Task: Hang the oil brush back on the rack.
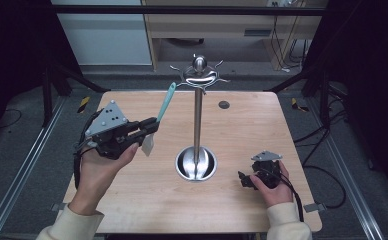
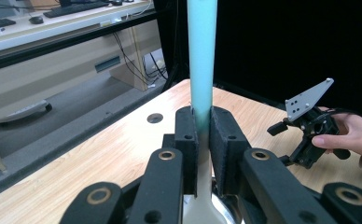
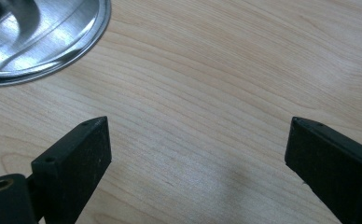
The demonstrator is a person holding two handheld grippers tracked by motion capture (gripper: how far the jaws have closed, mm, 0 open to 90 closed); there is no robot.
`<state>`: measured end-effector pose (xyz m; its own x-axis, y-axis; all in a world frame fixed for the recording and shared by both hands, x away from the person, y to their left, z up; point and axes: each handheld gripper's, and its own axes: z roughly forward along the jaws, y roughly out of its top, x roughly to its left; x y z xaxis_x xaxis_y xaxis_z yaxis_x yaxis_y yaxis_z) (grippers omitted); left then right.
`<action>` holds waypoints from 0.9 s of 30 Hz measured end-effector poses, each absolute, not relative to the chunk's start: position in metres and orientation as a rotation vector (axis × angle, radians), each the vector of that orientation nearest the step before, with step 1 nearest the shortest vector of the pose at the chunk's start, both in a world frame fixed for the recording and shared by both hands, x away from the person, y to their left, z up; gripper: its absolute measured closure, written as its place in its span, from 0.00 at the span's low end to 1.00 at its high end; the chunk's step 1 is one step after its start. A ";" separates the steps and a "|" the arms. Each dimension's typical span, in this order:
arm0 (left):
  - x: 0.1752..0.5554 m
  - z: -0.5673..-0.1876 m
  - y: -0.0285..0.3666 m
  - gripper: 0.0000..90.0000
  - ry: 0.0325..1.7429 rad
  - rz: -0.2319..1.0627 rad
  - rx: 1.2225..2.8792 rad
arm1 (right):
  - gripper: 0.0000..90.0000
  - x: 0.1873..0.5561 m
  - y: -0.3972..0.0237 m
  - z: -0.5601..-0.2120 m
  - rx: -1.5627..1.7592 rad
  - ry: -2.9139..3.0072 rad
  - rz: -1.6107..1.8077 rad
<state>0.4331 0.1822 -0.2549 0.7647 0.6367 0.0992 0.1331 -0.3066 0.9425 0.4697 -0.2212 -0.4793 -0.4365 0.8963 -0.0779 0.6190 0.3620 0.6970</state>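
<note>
A spatula point(image 1: 166, 104) with a teal handle and a pale blade stands nearly upright in my left gripper point(image 1: 152, 125), which is shut on the lower handle over the table's left side. In the left gripper view the teal handle point(image 2: 201, 56) rises straight up from between the closed pads of my left gripper point(image 2: 202, 135). A steel hanging stand point(image 1: 198, 120) with curled hooks at the top and a round dish base point(image 1: 196, 164) stands mid-table, just right of the spatula. My right gripper point(image 1: 244, 179) rests low at the front right, open point(image 3: 198, 144) over bare wood and holding nothing.
The wooden table point(image 1: 242, 130) has a small round hole point(image 1: 224, 104) behind the stand. The rim of the stand's base point(image 3: 44, 42) lies close to my right gripper. A desk and trailing cables stand beyond the far edge, and metal rails run along both sides.
</note>
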 end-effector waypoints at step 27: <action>0.448 -0.258 0.169 0.91 0.600 0.520 1.872 | 0.09 0.470 -0.222 -0.479 1.319 2.176 0.831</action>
<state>0.4480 0.1694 -0.2585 0.7793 0.6220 0.0764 0.1639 -0.3200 0.9331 0.4697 -0.2216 -0.4790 -0.4343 0.8977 -0.0744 0.6195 0.3577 0.6988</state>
